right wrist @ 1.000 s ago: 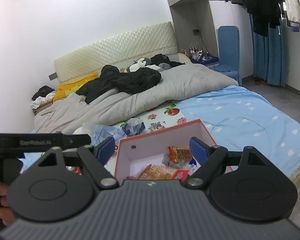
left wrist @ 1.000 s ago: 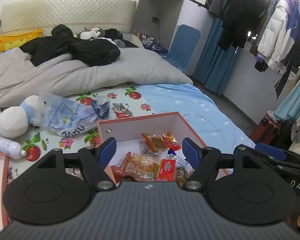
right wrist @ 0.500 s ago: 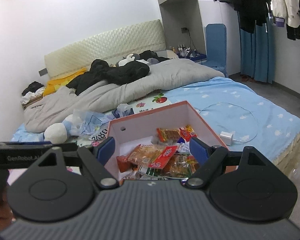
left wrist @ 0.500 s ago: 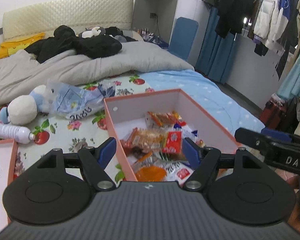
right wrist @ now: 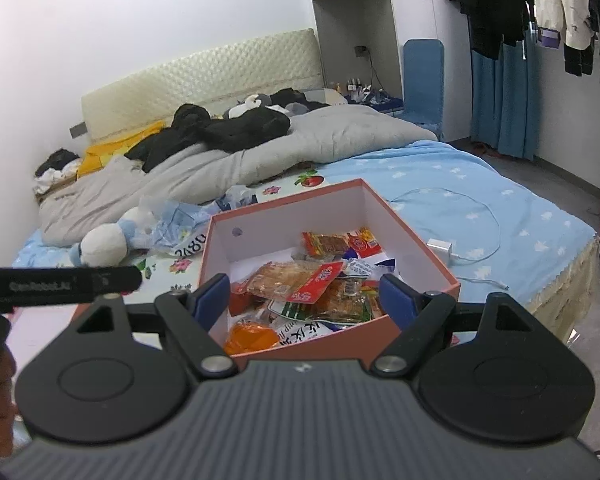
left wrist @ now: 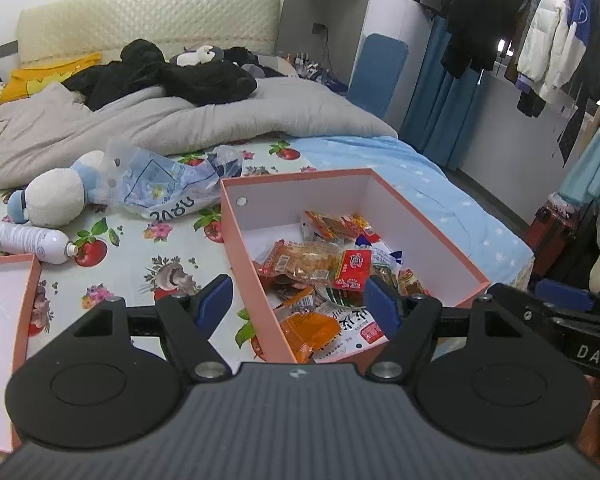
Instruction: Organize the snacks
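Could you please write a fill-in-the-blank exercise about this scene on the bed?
1. The snack packets lie inside the pink cardboard ___, open on top.
2. The white plastic bottle lies on its ___ on the fruit-print sheet.
3. The jaws of the left gripper and the right gripper are ___.

Answers: box; side; open

Your left gripper (left wrist: 298, 300) hangs wide apart and empty at lower centre, above the near edge of the pink box (left wrist: 432, 232) of snack packets (left wrist: 316, 266); a plush toy (left wrist: 54, 198) lies at left on the bed (left wrist: 140, 240).
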### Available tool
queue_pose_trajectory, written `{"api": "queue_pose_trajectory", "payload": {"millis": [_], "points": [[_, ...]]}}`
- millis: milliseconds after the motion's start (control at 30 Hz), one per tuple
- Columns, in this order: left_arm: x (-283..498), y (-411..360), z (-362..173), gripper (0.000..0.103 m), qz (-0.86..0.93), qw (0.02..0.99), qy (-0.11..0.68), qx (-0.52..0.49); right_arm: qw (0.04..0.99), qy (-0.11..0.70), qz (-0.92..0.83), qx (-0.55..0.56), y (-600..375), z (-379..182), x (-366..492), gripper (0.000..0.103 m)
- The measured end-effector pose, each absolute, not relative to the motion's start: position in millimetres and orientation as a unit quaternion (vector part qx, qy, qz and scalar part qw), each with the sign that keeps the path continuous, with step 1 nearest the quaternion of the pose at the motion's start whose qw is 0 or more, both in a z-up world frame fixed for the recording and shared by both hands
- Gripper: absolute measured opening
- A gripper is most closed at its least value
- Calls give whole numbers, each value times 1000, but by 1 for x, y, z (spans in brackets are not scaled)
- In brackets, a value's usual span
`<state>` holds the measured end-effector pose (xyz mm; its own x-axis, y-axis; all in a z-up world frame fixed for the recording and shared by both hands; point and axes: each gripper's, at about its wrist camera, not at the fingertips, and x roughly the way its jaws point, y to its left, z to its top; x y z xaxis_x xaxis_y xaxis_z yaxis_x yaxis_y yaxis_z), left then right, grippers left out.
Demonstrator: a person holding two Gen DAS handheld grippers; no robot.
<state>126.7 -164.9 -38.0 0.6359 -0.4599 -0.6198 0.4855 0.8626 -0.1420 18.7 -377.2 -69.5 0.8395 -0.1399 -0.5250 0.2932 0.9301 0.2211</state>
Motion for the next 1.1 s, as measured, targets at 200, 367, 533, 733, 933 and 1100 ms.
{"api": "queue_pose_trajectory", "payload": {"millis": [200,367,533,733,933,1100], "points": [[128,-163,-38,81,-258,903,342,20,946,258,-116,161,-377,-72,18,83],[130,-159,-36,99,-255,905,342,8,946,257,-113,159,-379,-70,18,83],[128,-160,-32,102,-250,907,339,20,947,257,-110,159,-379,-68,17,83],[126,-159,-26,103,-242,910,337,18,948,255,-107,159,-378,-65,16,83],[122,-159,-18,103,-244,911,331,25,948,254,-105,159,-379,-63,16,83],[121,-158,-15,103,-244,909,337,19,948,256,-106,160,-378,-63,17,83]]}}
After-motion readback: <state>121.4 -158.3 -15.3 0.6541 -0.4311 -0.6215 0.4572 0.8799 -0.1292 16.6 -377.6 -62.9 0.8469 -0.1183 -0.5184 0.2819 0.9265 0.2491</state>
